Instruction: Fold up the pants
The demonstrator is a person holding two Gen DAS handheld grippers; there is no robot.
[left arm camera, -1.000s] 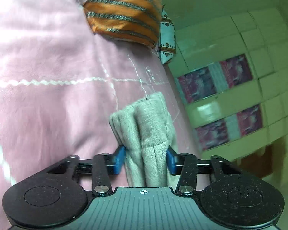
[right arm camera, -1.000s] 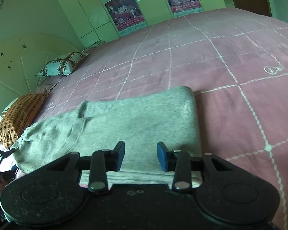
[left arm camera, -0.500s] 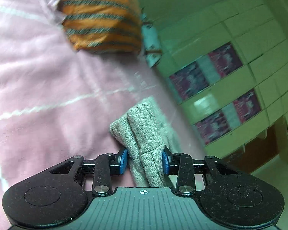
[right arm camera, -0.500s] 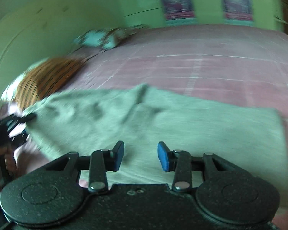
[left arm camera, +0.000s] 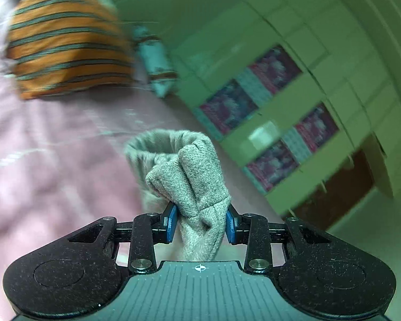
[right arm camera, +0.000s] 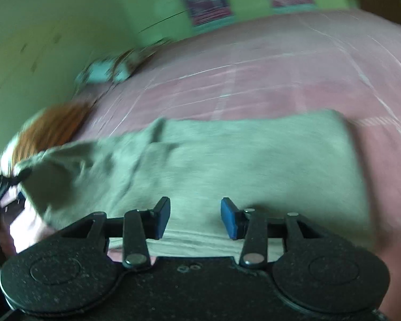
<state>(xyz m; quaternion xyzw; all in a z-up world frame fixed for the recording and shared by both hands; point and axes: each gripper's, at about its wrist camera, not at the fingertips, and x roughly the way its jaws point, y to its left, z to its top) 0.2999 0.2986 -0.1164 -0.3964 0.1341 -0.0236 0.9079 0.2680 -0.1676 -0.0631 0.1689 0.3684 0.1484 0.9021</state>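
Grey knit pants (right arm camera: pixel 227 160) lie spread across the pink bed (right arm camera: pixel 280 80), folded lengthwise. In the left wrist view my left gripper (left arm camera: pixel 200 223) is shut on a bunched end of the pants (left arm camera: pixel 192 165), held up off the bedspread (left arm camera: pixel 53 160). That gripper shows blurred at the far left of the right wrist view (right arm camera: pixel 2 187), at the pants' left end. My right gripper (right arm camera: pixel 195 219) hovers over the near edge of the pants. Its jaws are opening and the blue pads press on nothing.
An orange striped pillow (left arm camera: pixel 66 42) and a light blue patterned pillow (left arm camera: pixel 157 61) lie at the head of the bed. Green cupboards with posters (left arm camera: pixel 280 107) stand beyond the bed. Open pink bedspread stretches behind and right of the pants.
The left jaws closed tighter on the pants end, then lifted it off the bed while rolling. The right view swung left along the pants, and its jaws stand slightly wider.
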